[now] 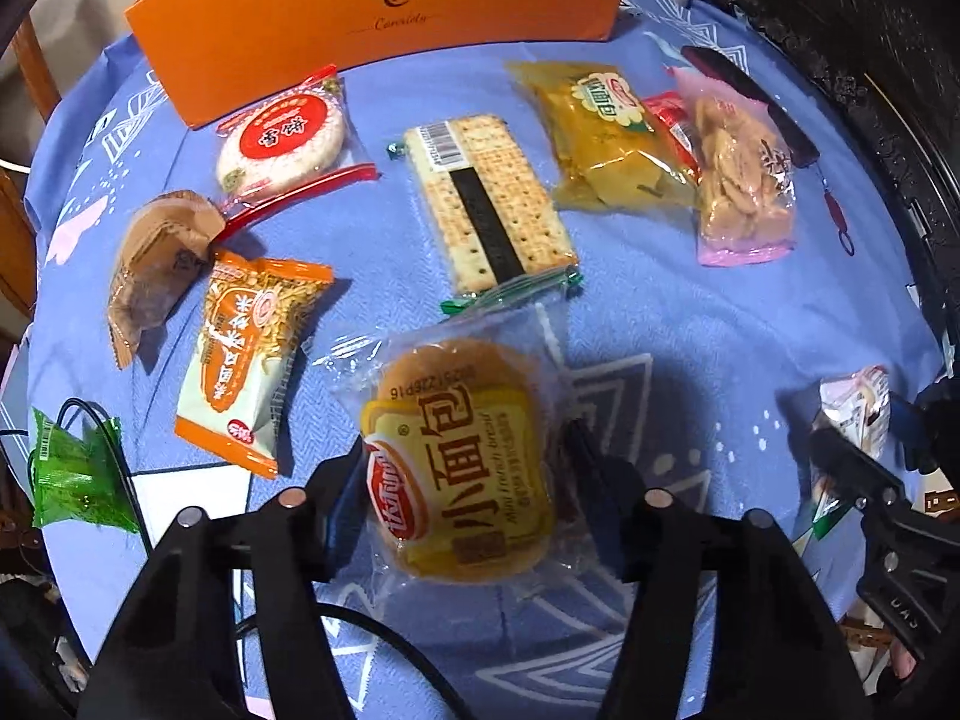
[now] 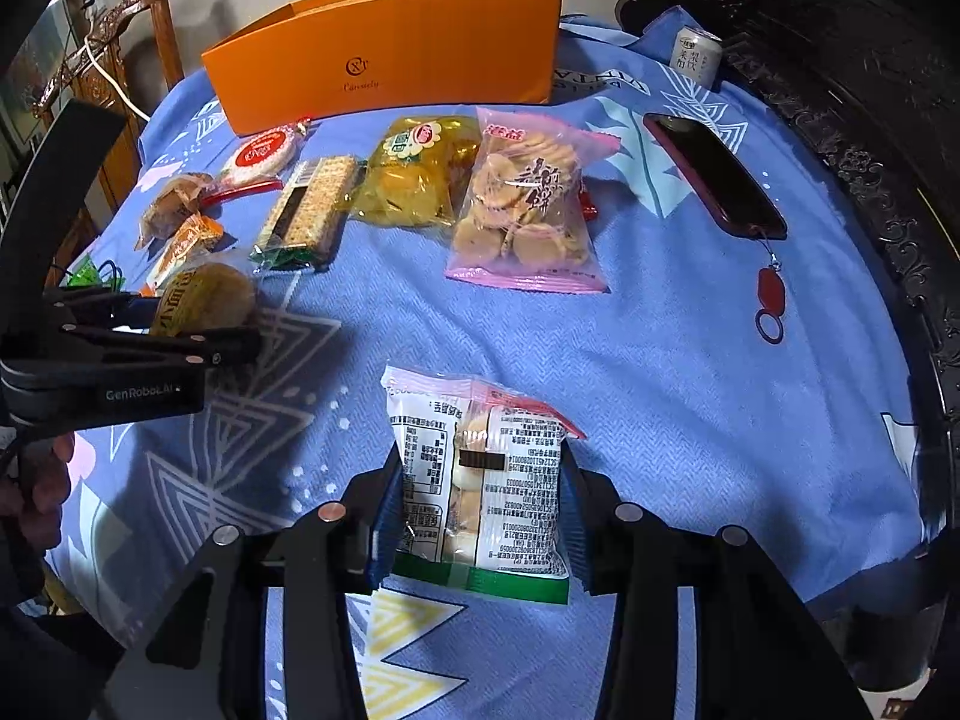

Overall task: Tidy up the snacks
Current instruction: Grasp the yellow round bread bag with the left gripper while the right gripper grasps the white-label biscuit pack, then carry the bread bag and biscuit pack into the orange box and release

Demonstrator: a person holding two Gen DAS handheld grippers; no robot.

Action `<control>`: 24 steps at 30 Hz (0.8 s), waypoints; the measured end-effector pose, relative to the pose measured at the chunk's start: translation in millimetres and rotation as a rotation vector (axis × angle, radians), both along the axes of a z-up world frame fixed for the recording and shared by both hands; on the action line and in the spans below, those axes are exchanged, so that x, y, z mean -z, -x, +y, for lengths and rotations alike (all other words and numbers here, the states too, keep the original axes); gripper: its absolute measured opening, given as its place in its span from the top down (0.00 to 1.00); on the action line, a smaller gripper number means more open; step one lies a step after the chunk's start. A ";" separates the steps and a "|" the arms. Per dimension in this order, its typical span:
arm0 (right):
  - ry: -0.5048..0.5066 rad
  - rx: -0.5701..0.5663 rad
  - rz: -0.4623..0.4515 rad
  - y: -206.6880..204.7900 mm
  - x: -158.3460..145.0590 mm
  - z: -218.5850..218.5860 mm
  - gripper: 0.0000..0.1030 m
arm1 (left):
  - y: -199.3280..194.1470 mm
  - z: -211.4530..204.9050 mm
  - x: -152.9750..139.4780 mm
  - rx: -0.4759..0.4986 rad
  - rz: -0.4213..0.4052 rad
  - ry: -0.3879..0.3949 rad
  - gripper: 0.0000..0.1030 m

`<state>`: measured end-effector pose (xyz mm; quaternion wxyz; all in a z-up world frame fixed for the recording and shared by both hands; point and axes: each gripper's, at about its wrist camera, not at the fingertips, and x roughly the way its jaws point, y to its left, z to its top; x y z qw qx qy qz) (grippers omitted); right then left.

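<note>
My left gripper [image 1: 462, 468] is shut on a yellow mini French bread pack [image 1: 462, 456], held just above the blue cloth. It also shows at the left of the right wrist view [image 2: 204, 306]. My right gripper [image 2: 480, 504] is shut on a white and green biscuit pack [image 2: 480, 480], label side up, seen at the right edge of the left wrist view [image 1: 855, 414]. An open orange box [image 2: 390, 72] stands at the back. In front of it lie a round red-label cake [image 1: 282, 138], a cracker pack [image 1: 492, 198], a yellow bread bag [image 1: 600, 132] and a pink cookie bag [image 2: 528, 204].
A brown wrapped cake [image 1: 156, 264], an orange rice snack [image 1: 252, 354] and a green candy [image 1: 72, 468] lie at the left. A dark phone [image 2: 714, 180] with a red charm lies at the right, a drink can [image 2: 696, 54] behind it. Dark carved furniture borders the right side.
</note>
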<state>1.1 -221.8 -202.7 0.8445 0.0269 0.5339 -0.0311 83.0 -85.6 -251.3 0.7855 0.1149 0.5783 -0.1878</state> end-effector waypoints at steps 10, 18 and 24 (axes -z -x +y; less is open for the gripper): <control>-0.012 -0.004 -0.054 -10.3 -20.0 4.2 0.56 | -2.8 7.7 -51.7 -0.010 -0.129 -0.002 0.44; -0.018 -0.022 -0.137 -33.5 -48.1 6.5 0.56 | -20.9 34.8 -105.5 -0.090 -0.186 0.093 0.44; 0.016 -0.018 -0.172 -52.8 -61.1 -5.6 0.56 | -42.0 85.5 -143.2 -0.210 -0.242 0.145 0.44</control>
